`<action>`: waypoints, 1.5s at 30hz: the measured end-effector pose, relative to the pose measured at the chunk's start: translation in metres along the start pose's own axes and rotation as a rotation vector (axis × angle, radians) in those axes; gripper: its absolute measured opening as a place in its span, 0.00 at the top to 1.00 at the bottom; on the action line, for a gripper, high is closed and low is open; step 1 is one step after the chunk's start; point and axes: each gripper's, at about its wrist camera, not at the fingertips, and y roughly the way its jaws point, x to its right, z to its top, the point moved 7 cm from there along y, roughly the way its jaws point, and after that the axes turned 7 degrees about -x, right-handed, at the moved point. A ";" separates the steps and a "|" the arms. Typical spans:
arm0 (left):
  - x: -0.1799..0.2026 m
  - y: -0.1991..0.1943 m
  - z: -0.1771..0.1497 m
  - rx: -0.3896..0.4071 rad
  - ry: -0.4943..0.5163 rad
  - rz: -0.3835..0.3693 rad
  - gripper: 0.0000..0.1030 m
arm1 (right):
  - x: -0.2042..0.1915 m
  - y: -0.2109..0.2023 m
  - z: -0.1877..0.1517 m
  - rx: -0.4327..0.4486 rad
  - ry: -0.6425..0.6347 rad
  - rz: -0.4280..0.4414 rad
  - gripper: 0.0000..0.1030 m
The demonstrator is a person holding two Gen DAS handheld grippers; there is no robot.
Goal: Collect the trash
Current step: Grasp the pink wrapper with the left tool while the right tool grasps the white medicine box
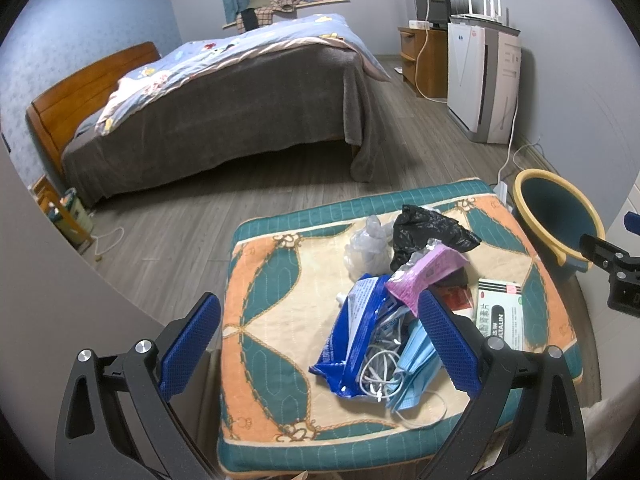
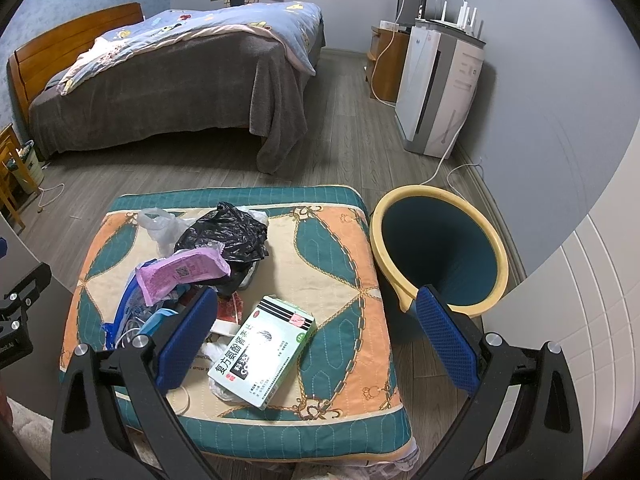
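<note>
We saw the trash heaped on a patterned cushion (image 2: 332,240) that stood on the wooden floor (image 2: 340,128). A crumpled black plastic bag (image 2: 232,234) lay at the far side of the heap, touching a clear plastic bag (image 2: 158,224) beside it. A pink packet (image 2: 182,272) rested on top of the pile, and under it lay a blue wrapper (image 1: 356,332), blue face masks (image 1: 414,364) and a tangle of white cord (image 1: 380,364). A green and white medicine box (image 2: 264,356) lay flat near the front edge, with a small red packet (image 2: 228,310) just beside it. A bin (image 2: 472,304) with a yellow rim and dark teal inside stood on the floor just beside the cushion; we saw nothing inside it, though its bottom was out of view. Our left hand-held gripper (image 1: 320,344) hung wide apart above the wrapper and masks, holding nothing. Our right hand-held gripper (image 2: 316,340) was also spread wide, with the medicine box between its fingers in that view, not gripped. Beyond stood a bed (image 2: 168,80) with a wooden headboard, and a white appliance (image 2: 436,92) stood against the wall
</note>
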 end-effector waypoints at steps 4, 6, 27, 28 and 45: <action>0.001 -0.001 -0.003 0.004 -0.009 -0.014 0.05 | 0.000 0.000 -0.002 -0.011 0.007 0.010 0.06; 0.002 -0.002 -0.004 0.008 -0.006 -0.014 0.05 | -0.002 -0.001 -0.002 -0.011 0.004 0.017 0.06; 0.011 0.057 0.028 -0.038 0.073 -0.090 0.05 | -0.008 0.088 -0.005 -0.216 0.141 0.047 0.06; 0.010 0.063 0.029 -0.051 0.067 -0.101 0.05 | -0.008 0.101 -0.011 -0.246 0.160 0.055 0.07; 0.088 0.121 0.012 -0.168 0.298 -0.262 0.27 | -0.051 0.164 -0.066 -0.518 0.177 0.152 0.23</action>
